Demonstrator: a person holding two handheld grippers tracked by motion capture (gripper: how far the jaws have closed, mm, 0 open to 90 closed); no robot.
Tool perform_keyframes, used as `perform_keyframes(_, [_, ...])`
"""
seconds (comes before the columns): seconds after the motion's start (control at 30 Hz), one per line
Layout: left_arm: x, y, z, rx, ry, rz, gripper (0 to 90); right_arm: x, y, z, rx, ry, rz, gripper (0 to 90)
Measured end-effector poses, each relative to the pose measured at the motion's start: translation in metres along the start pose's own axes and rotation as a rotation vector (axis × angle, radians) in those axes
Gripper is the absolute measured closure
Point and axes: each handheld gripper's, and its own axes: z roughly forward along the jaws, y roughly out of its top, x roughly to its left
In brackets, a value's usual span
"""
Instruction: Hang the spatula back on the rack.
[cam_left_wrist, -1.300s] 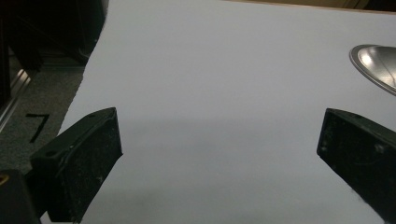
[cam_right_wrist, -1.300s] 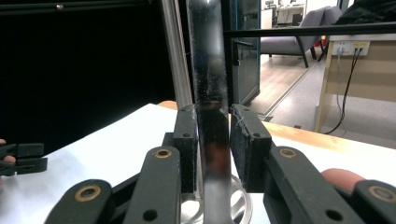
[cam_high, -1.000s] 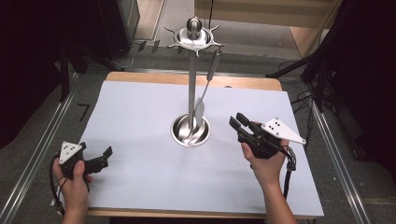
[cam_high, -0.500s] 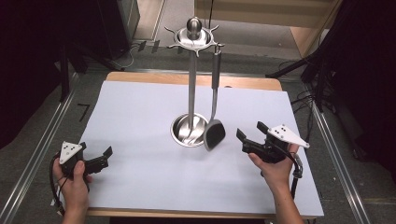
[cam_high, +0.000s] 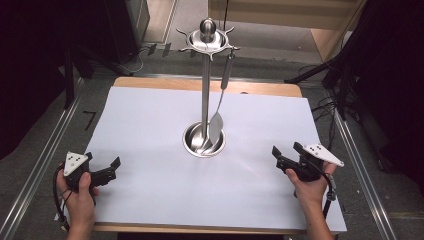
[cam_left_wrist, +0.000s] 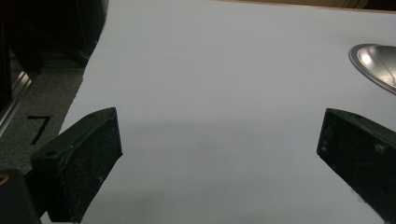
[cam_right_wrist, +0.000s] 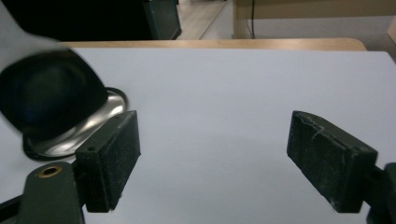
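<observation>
A steel utensil stand (cam_high: 205, 90) rises from a round dished base (cam_high: 195, 145) at the middle of the white table. A slotted-handle turner (cam_high: 223, 85) hangs from a hook on the stand's crown (cam_high: 207, 39), its blade (cam_high: 216, 127) low by the pole. My left gripper (cam_high: 103, 161) is open near the front left, with nothing between its jaws (cam_left_wrist: 219, 135). My right gripper (cam_high: 286, 149) is open at the front right, apart from the stand. In the right gripper view (cam_right_wrist: 212, 135) the dark blurred blade (cam_right_wrist: 46, 98) hangs over the base (cam_right_wrist: 100, 116).
White sheet (cam_high: 150, 115) covers the table, with a wooden edge (cam_high: 165, 82) at the back. Metal rails (cam_high: 45, 155) run along both sides. The stand's base rim (cam_left_wrist: 373, 63) shows at the upper right of the left gripper view.
My right gripper has drawn back from the turner toward the front right, jaws open. The turner swung out to the right and has come back beside the pole. The left gripper stayed put.
</observation>
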Motion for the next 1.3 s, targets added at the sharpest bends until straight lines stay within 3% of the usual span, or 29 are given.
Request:
perform_keyframes(0.43, [0.0,0.0,0.0,0.0,-0.002,0.001,0.6,-0.033,-0.021,-0.012,0.044,-0.087,0.028,19.3])
perform_keyframes(1.3, [0.0,0.0,0.0,-0.002,-0.004,0.003,0.6,-0.069,-0.05,-0.048,0.098,-0.176,0.023,21.5])
